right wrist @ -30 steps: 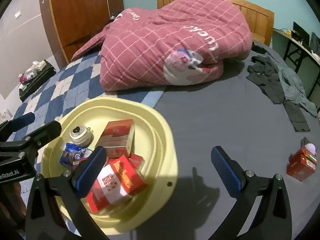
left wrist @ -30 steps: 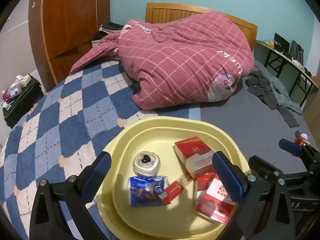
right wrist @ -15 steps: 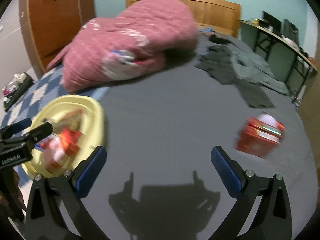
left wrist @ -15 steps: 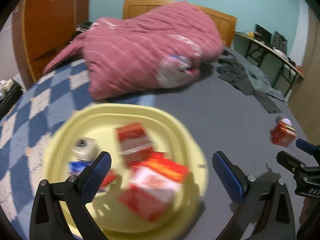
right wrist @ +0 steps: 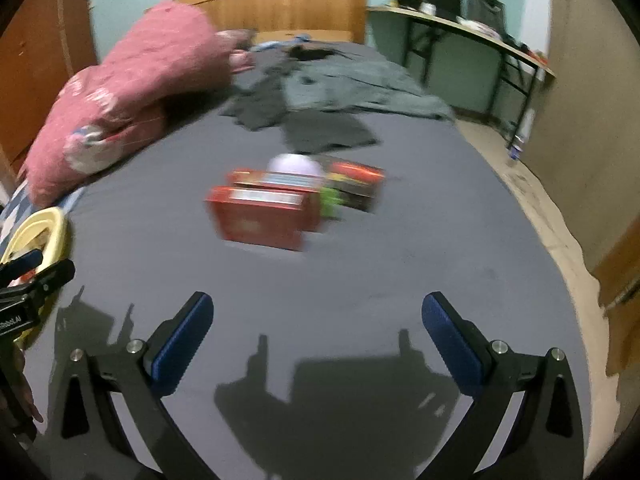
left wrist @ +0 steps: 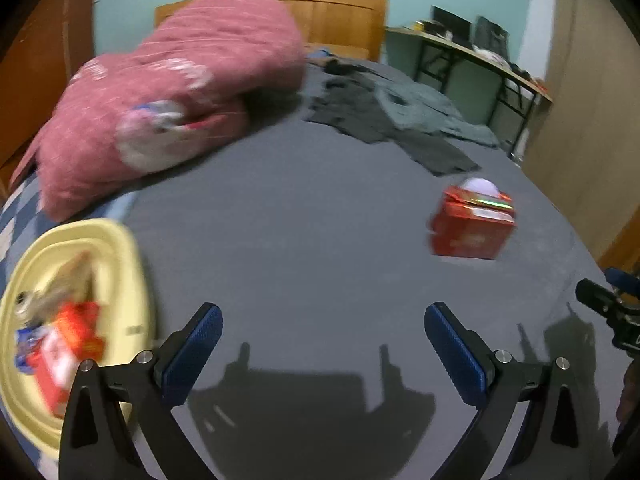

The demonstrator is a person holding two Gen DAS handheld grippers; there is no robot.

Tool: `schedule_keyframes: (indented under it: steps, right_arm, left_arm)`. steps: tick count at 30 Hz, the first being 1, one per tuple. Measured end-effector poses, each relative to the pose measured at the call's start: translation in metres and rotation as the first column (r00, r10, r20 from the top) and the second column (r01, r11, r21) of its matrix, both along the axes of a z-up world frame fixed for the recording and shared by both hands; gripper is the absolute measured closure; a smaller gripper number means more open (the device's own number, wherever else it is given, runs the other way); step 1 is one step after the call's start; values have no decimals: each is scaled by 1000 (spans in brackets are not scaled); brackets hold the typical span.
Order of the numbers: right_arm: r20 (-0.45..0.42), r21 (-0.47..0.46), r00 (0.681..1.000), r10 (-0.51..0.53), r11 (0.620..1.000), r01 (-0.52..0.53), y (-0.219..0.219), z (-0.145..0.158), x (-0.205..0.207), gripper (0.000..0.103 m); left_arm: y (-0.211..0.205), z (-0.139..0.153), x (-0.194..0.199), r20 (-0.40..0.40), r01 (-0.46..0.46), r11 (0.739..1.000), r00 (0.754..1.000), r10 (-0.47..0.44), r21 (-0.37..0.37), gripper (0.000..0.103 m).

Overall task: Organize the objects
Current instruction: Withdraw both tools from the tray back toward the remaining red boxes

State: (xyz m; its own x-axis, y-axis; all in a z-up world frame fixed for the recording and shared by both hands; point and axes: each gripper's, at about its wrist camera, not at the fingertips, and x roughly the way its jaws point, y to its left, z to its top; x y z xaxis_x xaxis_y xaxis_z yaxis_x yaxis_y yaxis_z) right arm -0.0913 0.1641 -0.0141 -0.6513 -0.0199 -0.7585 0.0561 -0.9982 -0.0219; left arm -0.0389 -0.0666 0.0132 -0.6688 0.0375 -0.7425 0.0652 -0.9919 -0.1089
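A red box (left wrist: 471, 227) with a white ball behind it lies on the grey bedsheet, far right in the left wrist view. The right wrist view shows the same red box (right wrist: 262, 216) ahead at centre, with a white ball (right wrist: 294, 165) and a dark red-topped box (right wrist: 354, 184) behind it, all blurred. The yellow tray (left wrist: 120, 264) holding red boxes and a blue packet sits at the left. My left gripper (left wrist: 323, 342) is open over bare sheet. My right gripper (right wrist: 316, 334) is open too, well short of the red box.
A pink quilt (left wrist: 172, 84) is heaped at the back left and dark clothes (right wrist: 320, 92) lie at the back. A desk (right wrist: 460, 24) stands along the right wall, past the bed's right edge. The left gripper's tip (right wrist: 28, 280) shows at the left.
Both grippers have swung right, away from the yellow tray, which slid to the left edge of each view. The red box came toward centre in the right wrist view. Both stayed open.
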Motion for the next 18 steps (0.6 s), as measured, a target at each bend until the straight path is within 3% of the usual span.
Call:
schedule_keyframes:
  steps: [8,18]
  right_arm:
    - [22,-28,994,-109,994,110,92,-15,-11,0]
    - [10,-54,998,-68,996,68,116,-28,-17,0]
  left_arm:
    - [94,-8,-44,0,104,995,995,-104,-5,0]
    - [148,-25,-80,-12,123,992,992,-124,-36,0]
